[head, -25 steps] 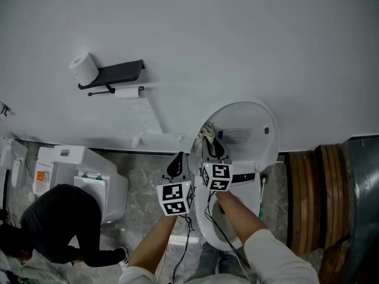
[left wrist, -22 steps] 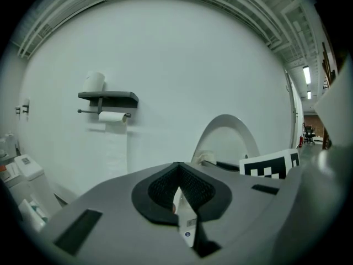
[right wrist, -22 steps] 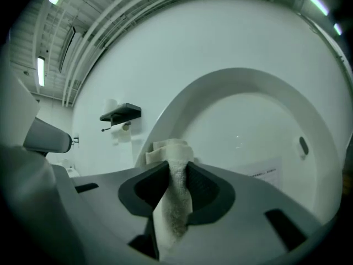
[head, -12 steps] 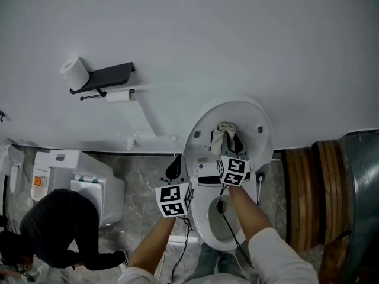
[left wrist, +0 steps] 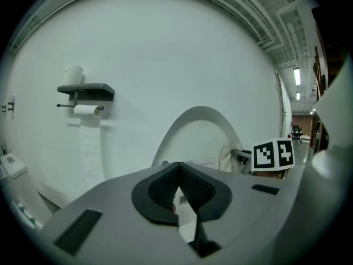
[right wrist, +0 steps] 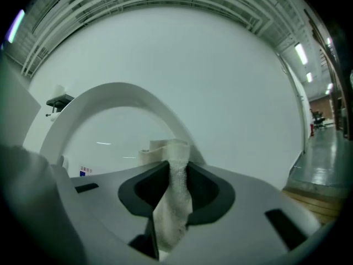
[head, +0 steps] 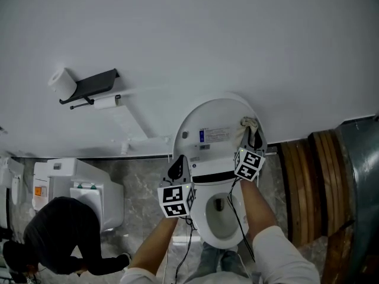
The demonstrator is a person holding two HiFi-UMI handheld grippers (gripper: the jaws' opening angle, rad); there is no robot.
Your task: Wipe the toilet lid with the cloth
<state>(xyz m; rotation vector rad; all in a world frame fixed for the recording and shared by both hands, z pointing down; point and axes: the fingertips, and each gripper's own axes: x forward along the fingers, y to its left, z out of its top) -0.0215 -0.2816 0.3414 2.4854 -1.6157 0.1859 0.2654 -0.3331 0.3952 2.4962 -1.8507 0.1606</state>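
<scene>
Head view has us well into the wipe, as we read it. The toilet lid (head: 204, 118) stands raised against the wall (head: 237, 40), and the cloth (head: 249, 123) sits at its upper right rim, pinched in the right gripper (head: 253, 136). Right gripper view confirms this: the jaws are clamped on the cloth (right wrist: 174, 203), whose free end bunches up past the tips toward the curved edge of the lid (right wrist: 110, 101).

The left gripper (head: 176, 163) hangs by the lid's lower left edge with its jaws closed together and nothing between them. We cannot tell whether it touches the lid.

No dirt or wet streak shows on the white surface, so we cannot say which parts are already wiped. Judging by where the cloth is, the right rim is being done now, and the left side and the lower band by the hinge may still need a pass.

Room is tight on the right. The cloth is right at the rim, with the wall just behind it and the wooden panel (head: 308, 182) near that side, so a stroke outward would slip off the lid. Toward the left and down, the lid face is free up to the left gripper. The open bowl (head: 208, 215) lies below, with the right gripper's cable (head: 234, 209) crossing above it. The paper holder (head: 89, 84) and the crouching person (head: 53, 229) are well apart from our reach.
</scene>
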